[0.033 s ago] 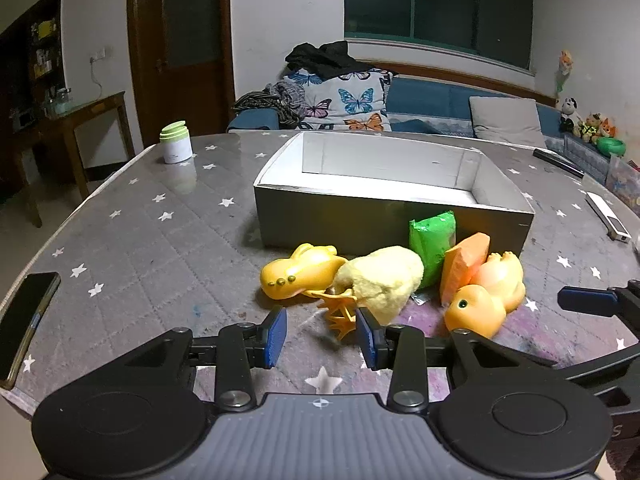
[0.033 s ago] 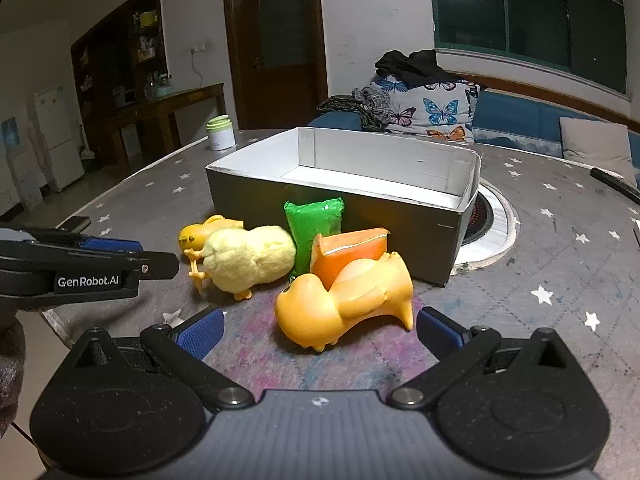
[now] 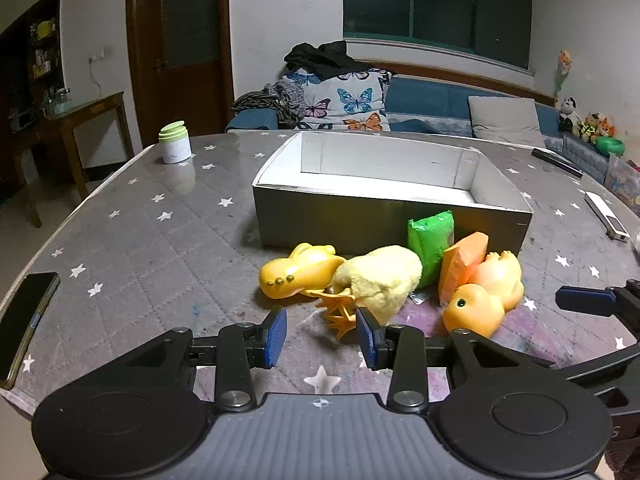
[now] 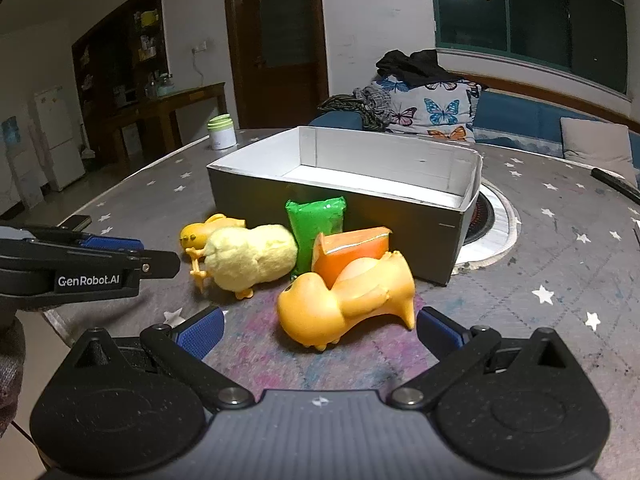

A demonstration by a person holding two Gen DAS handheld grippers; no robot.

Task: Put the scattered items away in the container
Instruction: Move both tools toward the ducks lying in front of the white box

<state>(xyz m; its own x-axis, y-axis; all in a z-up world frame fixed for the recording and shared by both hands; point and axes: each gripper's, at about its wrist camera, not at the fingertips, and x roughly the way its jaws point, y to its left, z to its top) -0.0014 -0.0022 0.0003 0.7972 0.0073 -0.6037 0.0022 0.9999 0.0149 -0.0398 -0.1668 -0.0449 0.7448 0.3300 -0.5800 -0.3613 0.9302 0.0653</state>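
A grey open box [image 3: 392, 220] [image 4: 340, 200] with a white inside stands on the table. In front of it lie a yellow rubber duck [image 3: 298, 270] [image 4: 200, 232], a plush chick [image 3: 380, 280] [image 4: 252, 258], a green packet [image 3: 430, 244] [image 4: 316, 224], an orange packet [image 3: 464, 264] [image 4: 352, 250] and an orange rubber duck [image 3: 484, 300] [image 4: 344, 304]. My left gripper [image 3: 321, 335] is open just short of the chick's orange feet [image 3: 338, 312]. My right gripper [image 4: 320, 332] is wide open, its pads [image 4: 200, 332] either side of the orange duck.
A white jar with a green lid [image 3: 175, 142] stands at the table's far left. A phone [image 3: 24, 320] lies at the left edge. Remotes [image 3: 606, 220] lie at the right. A round inset [image 4: 496, 216] sits behind the box. A sofa stands beyond the table.
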